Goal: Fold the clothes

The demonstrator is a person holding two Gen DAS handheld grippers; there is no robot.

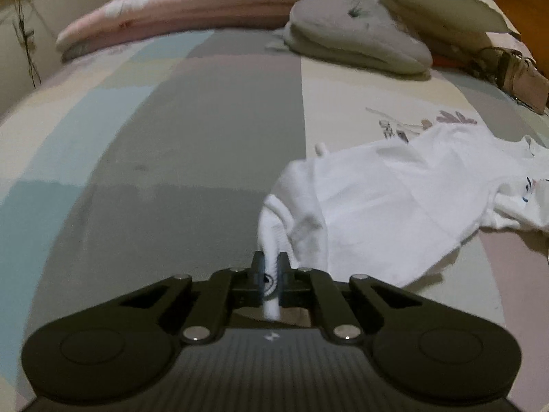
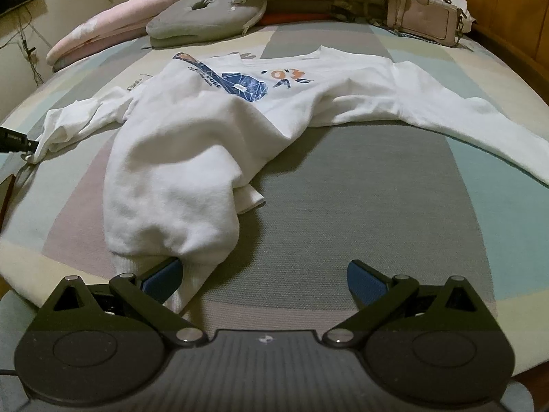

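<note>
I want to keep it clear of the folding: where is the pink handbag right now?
In the right wrist view the pink handbag lies at the far right of the bed, beyond the white sweatshirt and right of the grey cushion.

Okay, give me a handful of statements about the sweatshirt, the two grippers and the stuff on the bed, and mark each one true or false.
1. The left gripper is shut on a sleeve cuff of the white sweatshirt. True.
2. The right gripper is clamped on the hem. False: its jaws stand wide open, and only one finger is against the cloth.
3. The sweatshirt is neatly folded. False: it lies spread and rumpled on the bed.
4. A grey cushion lies beyond the sweatshirt. True.
5. The bag sits on the sweatshirt. False: it lies apart, near the head of the bed.
</note>
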